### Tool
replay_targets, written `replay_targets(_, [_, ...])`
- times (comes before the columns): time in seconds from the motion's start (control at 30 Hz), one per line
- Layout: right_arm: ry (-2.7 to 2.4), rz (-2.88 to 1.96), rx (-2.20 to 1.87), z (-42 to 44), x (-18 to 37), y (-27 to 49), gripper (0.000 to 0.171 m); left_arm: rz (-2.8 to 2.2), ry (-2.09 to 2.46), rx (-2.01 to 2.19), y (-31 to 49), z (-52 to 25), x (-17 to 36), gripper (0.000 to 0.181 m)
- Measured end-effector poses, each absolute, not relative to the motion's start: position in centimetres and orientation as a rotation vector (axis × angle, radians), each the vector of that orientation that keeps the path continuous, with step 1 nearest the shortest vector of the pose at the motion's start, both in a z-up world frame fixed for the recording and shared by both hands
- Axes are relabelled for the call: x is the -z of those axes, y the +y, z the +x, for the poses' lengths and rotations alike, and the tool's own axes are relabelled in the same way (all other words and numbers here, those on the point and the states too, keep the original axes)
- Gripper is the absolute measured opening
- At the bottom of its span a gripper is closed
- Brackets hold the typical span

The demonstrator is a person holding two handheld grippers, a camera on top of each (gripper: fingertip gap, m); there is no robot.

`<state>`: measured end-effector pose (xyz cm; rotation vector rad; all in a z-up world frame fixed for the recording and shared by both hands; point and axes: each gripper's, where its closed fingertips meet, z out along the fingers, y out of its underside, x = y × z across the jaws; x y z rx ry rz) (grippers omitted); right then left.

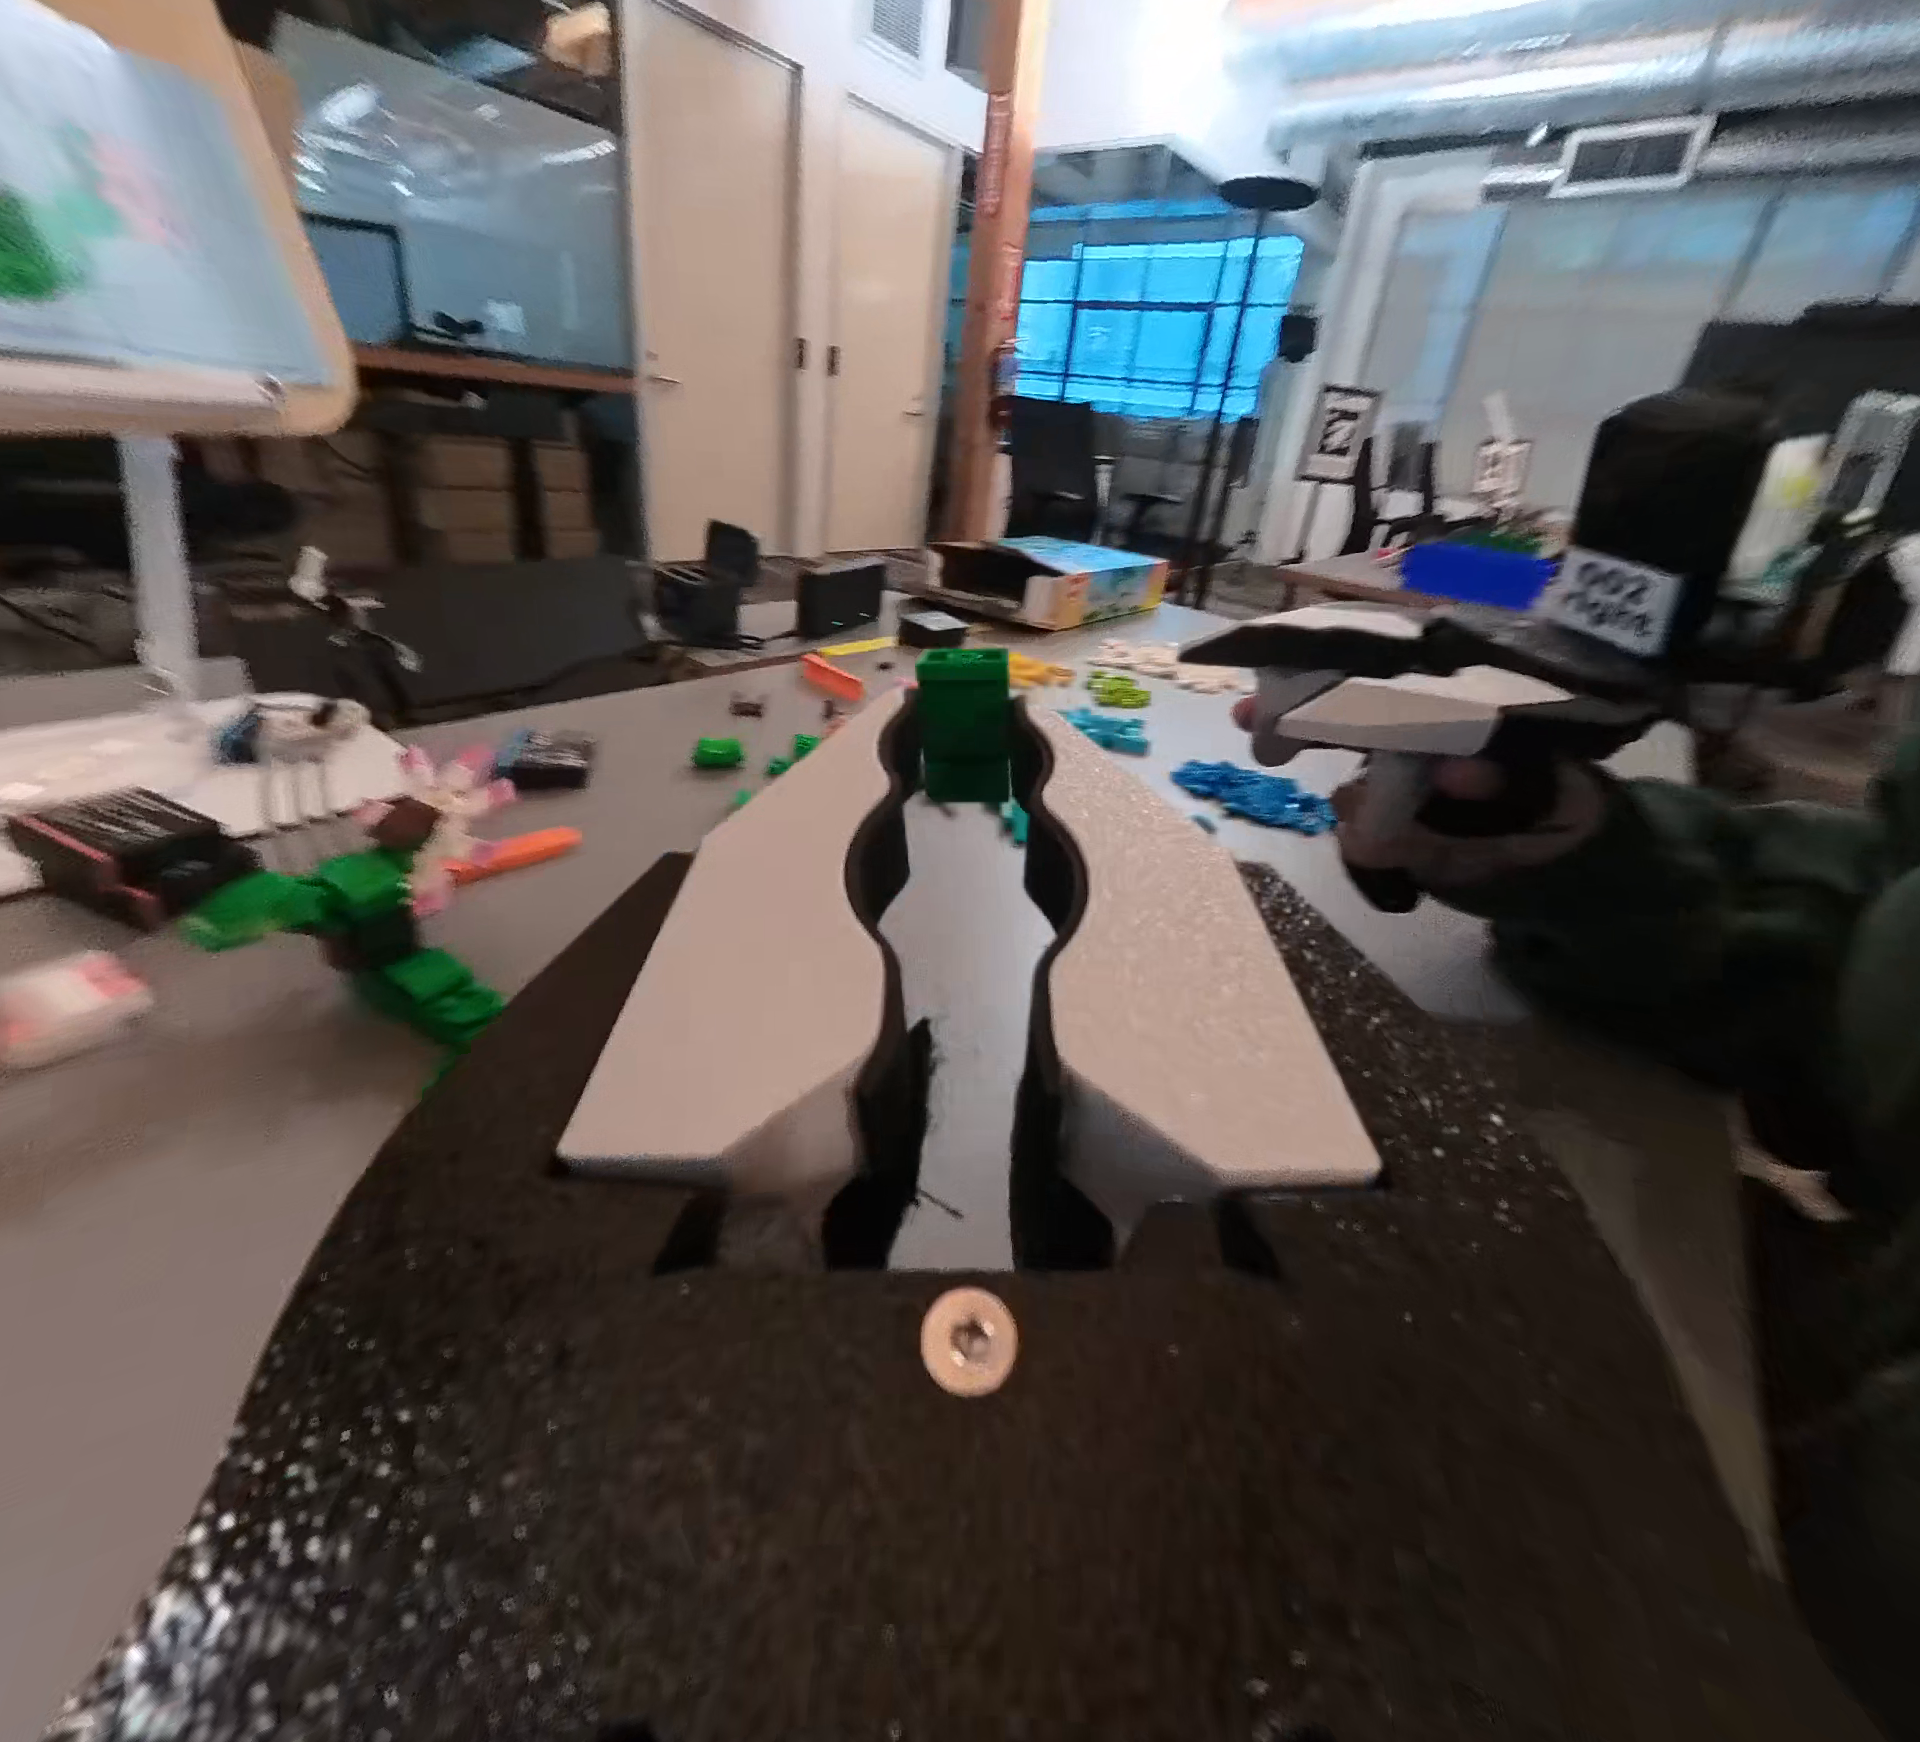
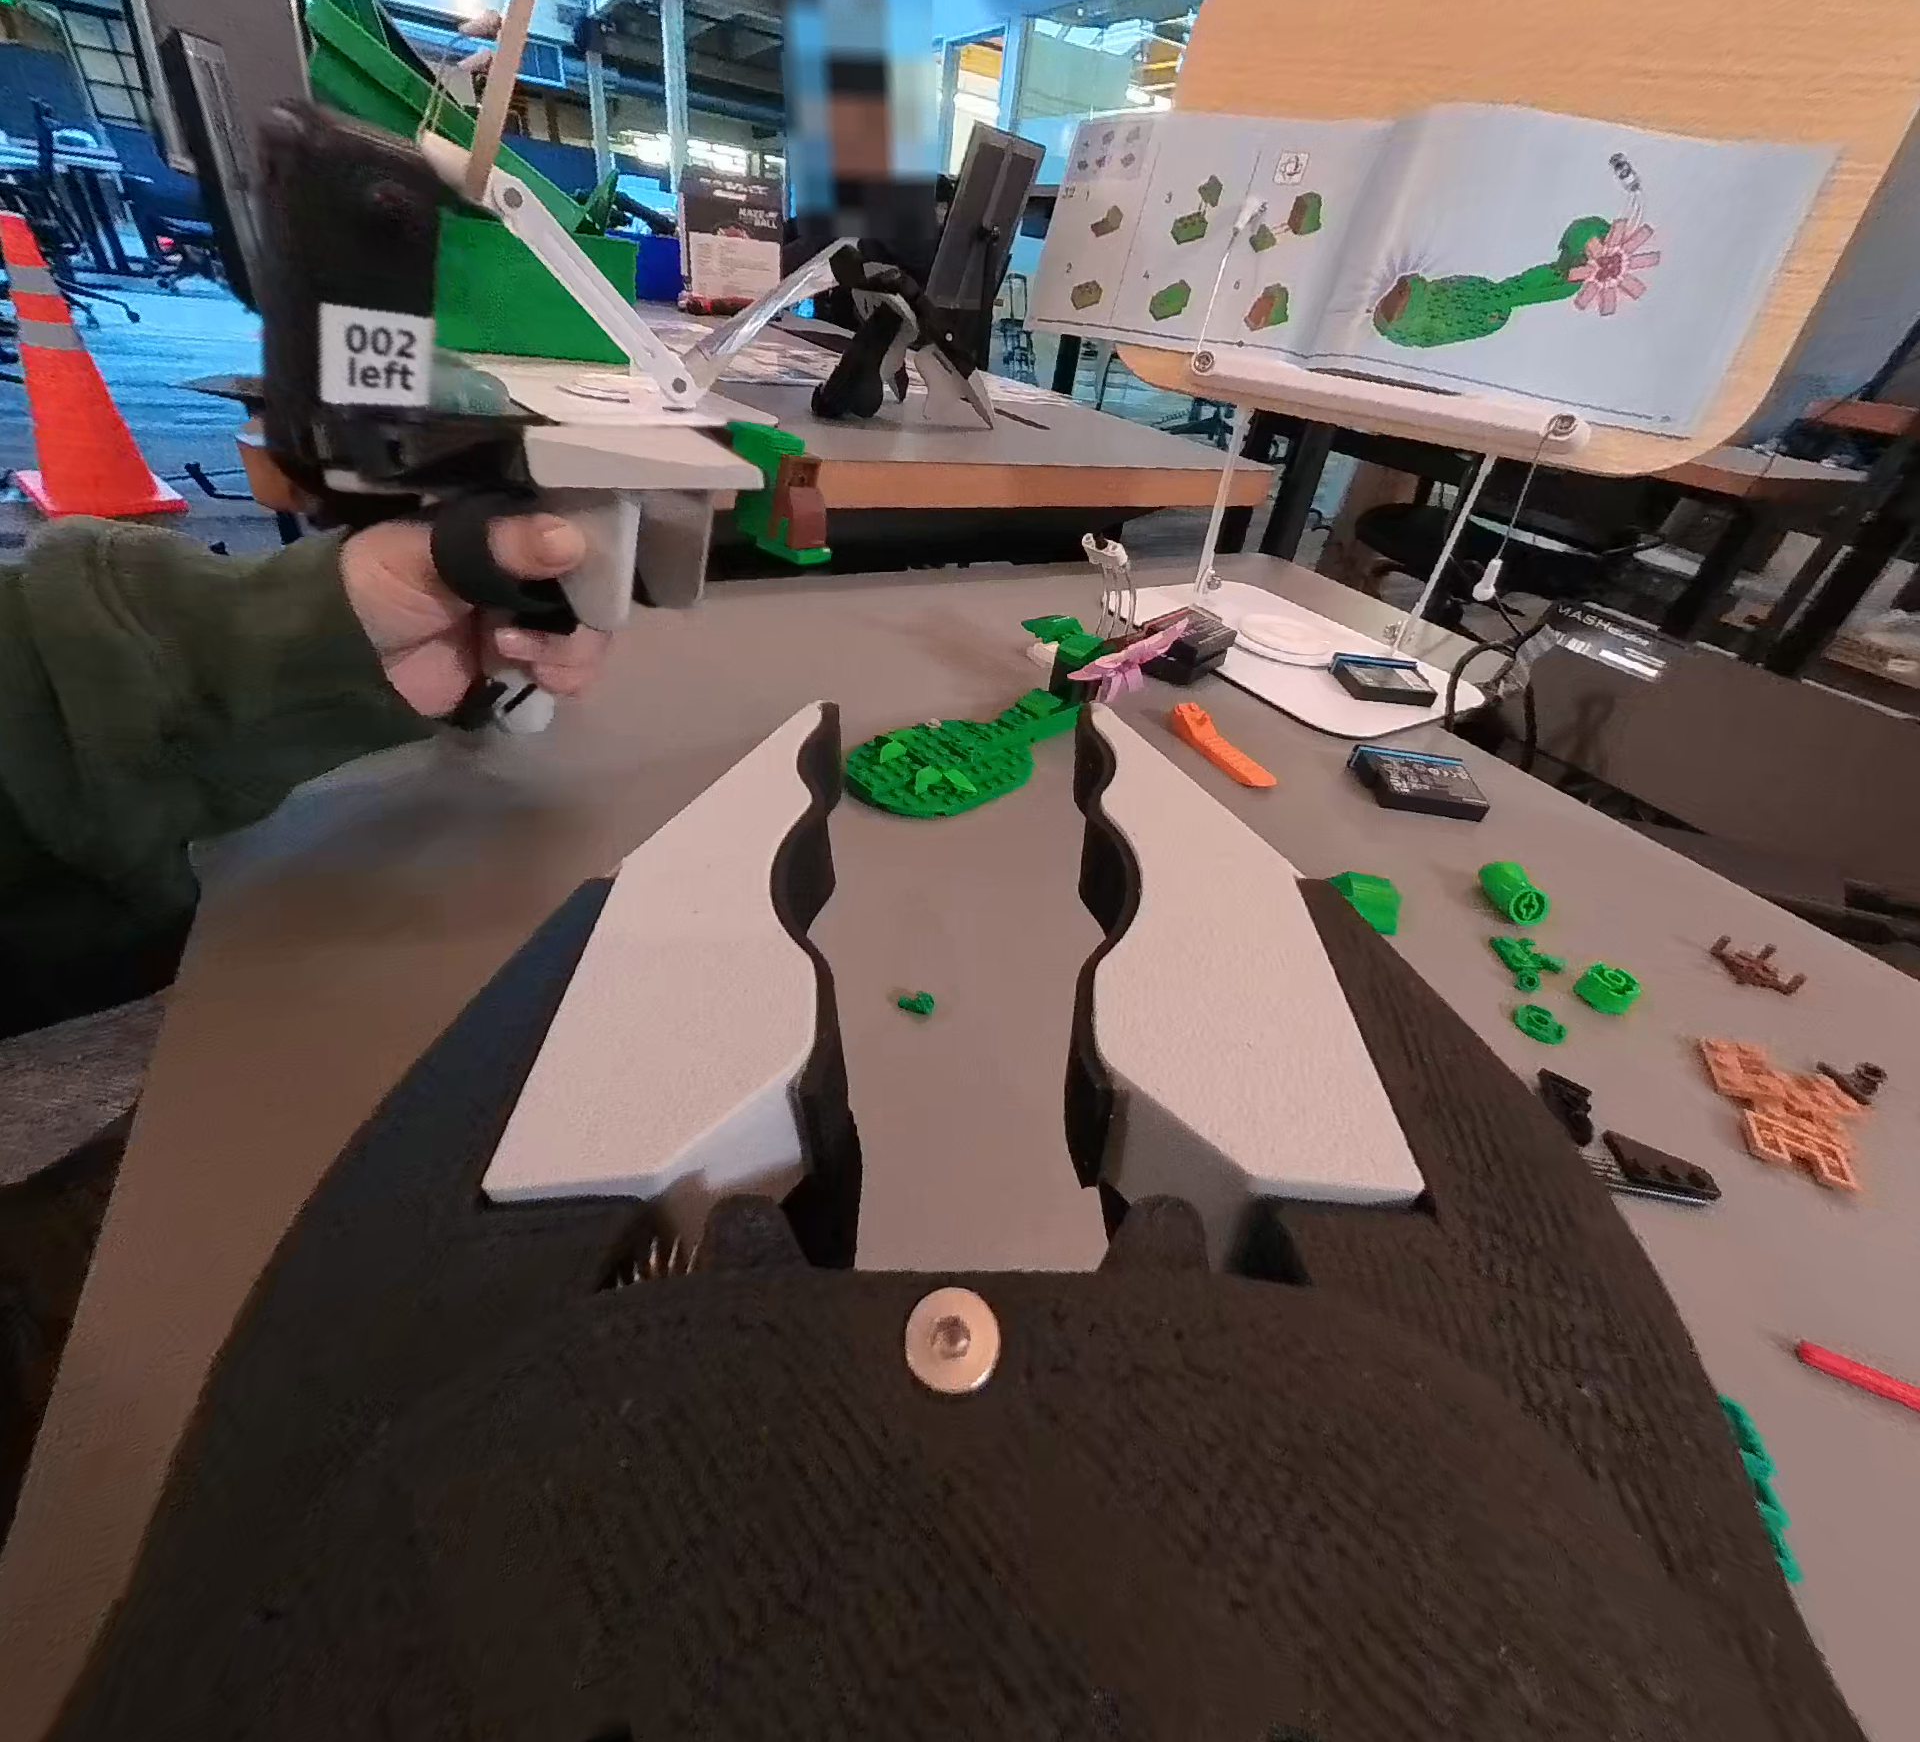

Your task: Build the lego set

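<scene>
My left gripper (image 1: 962,705) is shut on a small stack of green bricks (image 1: 964,728) and holds it in the air above the grey table (image 1: 208,1225). In the right wrist view the left gripper (image 2: 750,458) is at the upper left, and the held stack (image 2: 781,499) shows green with a brown part. My right gripper (image 2: 956,736) is open and empty, low over the table. Just past its tips lies the green baseplate build (image 2: 956,752) with a pink flower (image 2: 1122,664). A tiny green piece (image 2: 916,1002) lies between its fingers. The right gripper (image 1: 1242,679) also shows in the left wrist view.
An open instruction booklet (image 2: 1455,269) stands on a wooden stand at the back right. An orange brick separator (image 2: 1221,747), black boxes (image 2: 1418,783), loose green parts (image 2: 1517,903) and tan plates (image 2: 1782,1110) lie at the right. Blue pieces (image 1: 1252,793) and a set box (image 1: 1049,586) lie farther off.
</scene>
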<state>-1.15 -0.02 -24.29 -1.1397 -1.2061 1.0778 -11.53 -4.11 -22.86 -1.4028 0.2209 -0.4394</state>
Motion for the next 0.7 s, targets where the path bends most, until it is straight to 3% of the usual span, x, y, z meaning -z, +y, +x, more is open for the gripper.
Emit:
replay_targets(0.37, [-1.197,-1.148,-1.111,-1.0,24.2,-0.1,0.044,-1.365,0.260,0.262,-4.3,-12.2,22.3,0.013])
replay_targets(0.7, [-1.249,-1.055,-1.133,-1.6,23.7,-1.5,0.039,-1.104,-0.001,1.149,-6.5,-12.1,17.8,0.013])
